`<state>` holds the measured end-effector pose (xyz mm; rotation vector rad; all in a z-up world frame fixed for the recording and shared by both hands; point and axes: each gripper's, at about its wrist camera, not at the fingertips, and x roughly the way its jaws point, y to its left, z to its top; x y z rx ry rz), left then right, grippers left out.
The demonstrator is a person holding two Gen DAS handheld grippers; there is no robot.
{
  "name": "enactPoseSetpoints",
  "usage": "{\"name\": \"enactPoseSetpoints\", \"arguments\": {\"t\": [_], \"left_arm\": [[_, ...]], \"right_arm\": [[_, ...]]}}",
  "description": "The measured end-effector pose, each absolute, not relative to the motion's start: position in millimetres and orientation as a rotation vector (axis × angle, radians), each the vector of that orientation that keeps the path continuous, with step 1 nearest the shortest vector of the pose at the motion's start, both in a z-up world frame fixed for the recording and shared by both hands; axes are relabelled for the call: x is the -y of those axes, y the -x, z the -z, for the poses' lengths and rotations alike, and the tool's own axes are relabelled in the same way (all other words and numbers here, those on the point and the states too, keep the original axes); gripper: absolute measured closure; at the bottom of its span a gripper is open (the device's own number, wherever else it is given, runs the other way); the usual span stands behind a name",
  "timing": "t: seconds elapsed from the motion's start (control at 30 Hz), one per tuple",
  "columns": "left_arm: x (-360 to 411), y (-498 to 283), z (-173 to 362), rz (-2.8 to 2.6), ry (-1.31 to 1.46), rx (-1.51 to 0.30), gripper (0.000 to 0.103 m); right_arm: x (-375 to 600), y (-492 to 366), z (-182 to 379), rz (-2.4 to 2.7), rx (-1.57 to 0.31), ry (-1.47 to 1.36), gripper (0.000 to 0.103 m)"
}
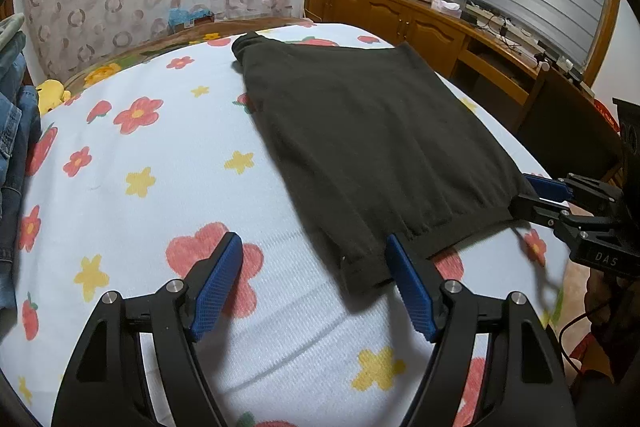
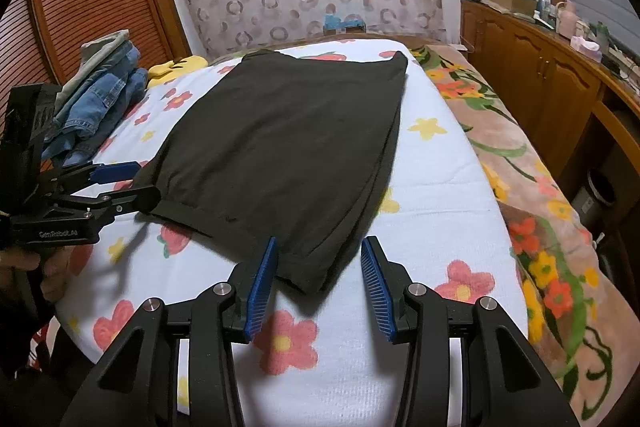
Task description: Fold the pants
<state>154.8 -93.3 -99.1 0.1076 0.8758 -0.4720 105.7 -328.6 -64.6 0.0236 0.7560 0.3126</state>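
Left gripper (image 1: 314,251) spread wide, blue pads (image 1: 218,287) apart, the near-left corner of the dark folded pants (image 1: 368,147) lying between the tips, not pinched. Ahead of both grippers, pants flat on the flowered bedspread (image 2: 440,211). Right gripper (image 2: 318,259) spread too, near-right corner sitting between its pads (image 2: 378,287), unclamped.

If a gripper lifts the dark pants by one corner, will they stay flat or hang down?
The pants would probably hang down: the knit cloth lies limp on the bed. The folded layers may slide apart. They look light, since the near corner already lifts slightly.
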Motion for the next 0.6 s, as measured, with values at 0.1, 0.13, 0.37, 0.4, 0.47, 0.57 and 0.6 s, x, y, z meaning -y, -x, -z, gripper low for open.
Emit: {"name": "enactPoseSetpoints", "arguments": {"t": [0.1,0.13,0.37,0.4,0.47,0.57,0.6], "left_arm": [[93.1,-153.8,99.2,0.479,-0.108,-0.876,0.032],[93.0,-153.0,98.7,0.495,-0.102,-0.875,0.039],[98.1,-145.4,96.8,0.563,-0.101,-0.871,0.067],[98.6,-144.4,96.6,0.576,-0.099,-0.871,0.075],[101.7,-141.7,95.6,0.600,-0.109,-0.868,0.083],[105.2,-139.4,93.7,0.599,-0.135,-0.863,0.086],[105.4,-139.0,93.0,0.602,-0.136,-0.865,0.087]], "right_arm": [[328.5,-105.9,64.2,-0.321,-0.758,-0.023,0.061],[328.6,-106.1,63.9,-0.327,-0.760,-0.027,0.064],[332.5,-108.2,63.7,-0.353,-0.771,-0.049,0.074],[333.9,-108.4,63.9,-0.357,-0.772,-0.054,0.075],[335.7,-109.5,63.9,-0.371,-0.772,-0.064,0.080],[338.9,-110.4,63.5,-0.381,-0.772,-0.074,0.087],[338.6,-110.1,62.7,-0.385,-0.771,-0.074,0.089]]}}
